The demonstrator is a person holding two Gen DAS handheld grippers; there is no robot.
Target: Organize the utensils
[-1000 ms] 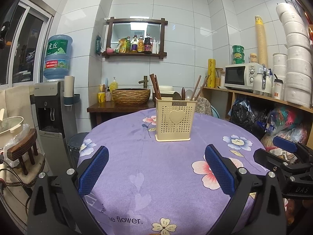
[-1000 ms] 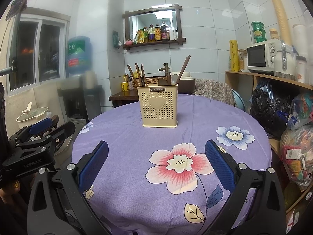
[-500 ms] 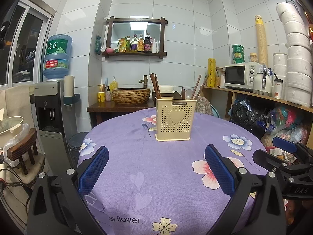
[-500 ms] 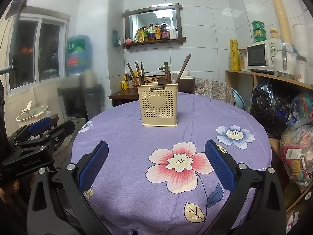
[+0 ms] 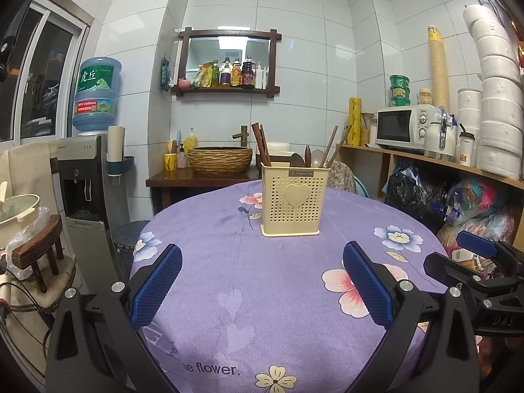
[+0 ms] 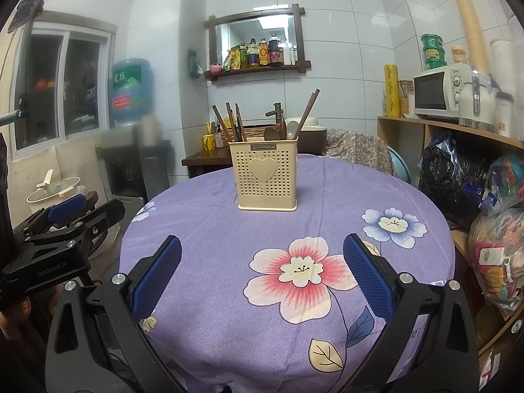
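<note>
A cream perforated utensil holder (image 5: 290, 199) with a heart on its front stands upright on the round table's purple flowered cloth (image 5: 229, 262); it also shows in the right wrist view (image 6: 267, 176). Brown chopsticks (image 5: 261, 143) and spoons (image 5: 304, 159) stick up out of it. My left gripper (image 5: 262, 281) is open and empty, held over the near part of the table. My right gripper (image 6: 262, 275) is open and empty, over the pink flower print (image 6: 299, 270). Each gripper appears at the edge of the other's view.
A water dispenser (image 5: 85, 177) stands to the left. A dark side table with a woven basin (image 5: 219, 159) is behind the table. A shelf with a microwave (image 5: 404, 126), cups and bags lines the right wall. A stool (image 5: 36, 252) is at the far left.
</note>
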